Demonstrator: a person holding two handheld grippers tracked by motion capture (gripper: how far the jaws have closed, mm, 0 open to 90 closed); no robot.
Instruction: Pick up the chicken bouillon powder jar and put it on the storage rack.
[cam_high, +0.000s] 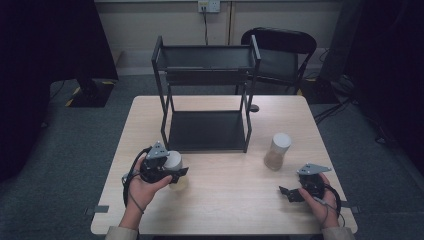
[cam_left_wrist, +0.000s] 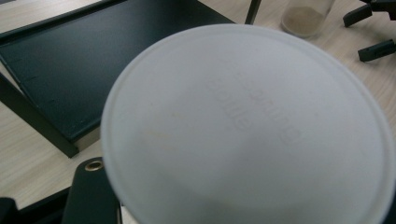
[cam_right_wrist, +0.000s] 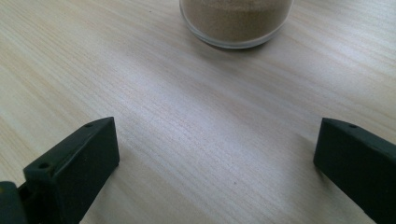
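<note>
Left claw (cam_high: 172, 176) is squeezed tight on a clear jar with a white round lid (cam_left_wrist: 247, 126), upright near the black metal shelf rack (cam_high: 206, 130). Right claw (cam_right_wrist: 215, 163) gapes wide, holding nothing, with the second sand-filled jar (cam_right_wrist: 236, 21) straight ahead on the counter (cam_high: 230, 200).

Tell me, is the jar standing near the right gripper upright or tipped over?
Upright. The jar stands on the table with its white lid on top and brown powder settled in its lower part; the right gripper is apart from it, jaws open.

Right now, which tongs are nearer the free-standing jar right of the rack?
Right. The right tongs sit open just in front of that jar; the left tongs grip another jar across the table.
</note>
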